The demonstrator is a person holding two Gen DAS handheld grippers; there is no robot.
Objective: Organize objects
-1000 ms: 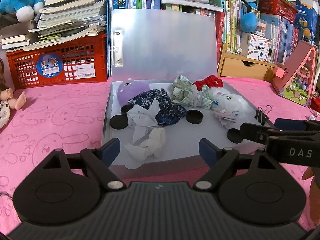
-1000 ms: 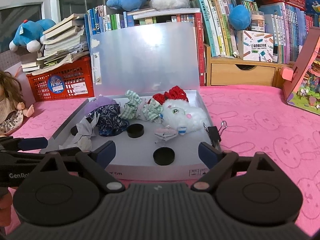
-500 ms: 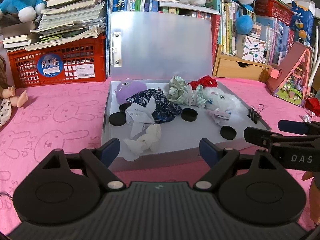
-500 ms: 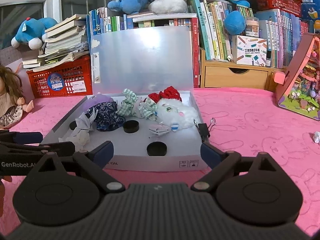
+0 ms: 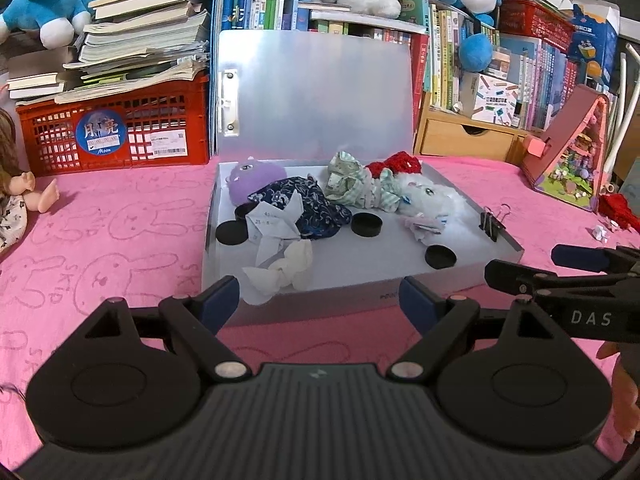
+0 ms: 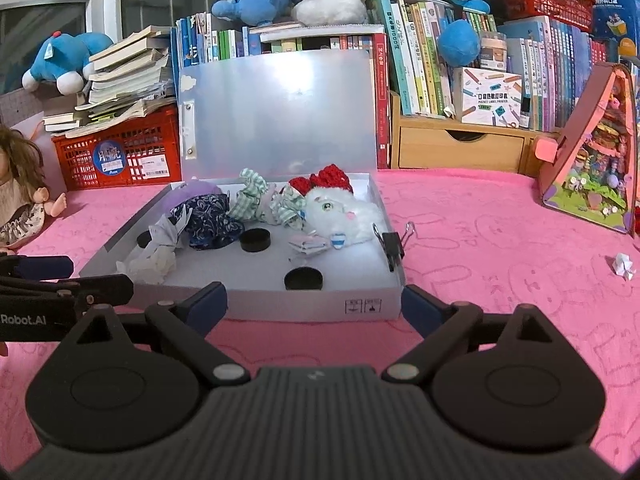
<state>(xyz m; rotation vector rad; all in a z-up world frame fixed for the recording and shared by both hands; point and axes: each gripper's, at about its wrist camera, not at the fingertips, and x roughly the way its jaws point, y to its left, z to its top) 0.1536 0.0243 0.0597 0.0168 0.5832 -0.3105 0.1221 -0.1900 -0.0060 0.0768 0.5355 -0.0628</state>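
Pink cloth [image 5: 120, 240] fills my view. Ahead of both tongs sits the box [image 5: 460, 276]; left gripper [image 5: 320, 300] and right gripper [image 6: 314, 304] gape apart, empty.

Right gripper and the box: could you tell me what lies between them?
Only bare pink cloth: in the right wrist view, the right gripper hangs open just short of the box front wall.

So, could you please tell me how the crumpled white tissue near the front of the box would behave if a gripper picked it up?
The crumpled white tissue looks thin and wrinkled, so it would probably be floppy and squash flat under the pads. It seems very light for its bulk, so a push would likely slide it across the smooth floor of the box. It touches the folded paper, which might drag along.
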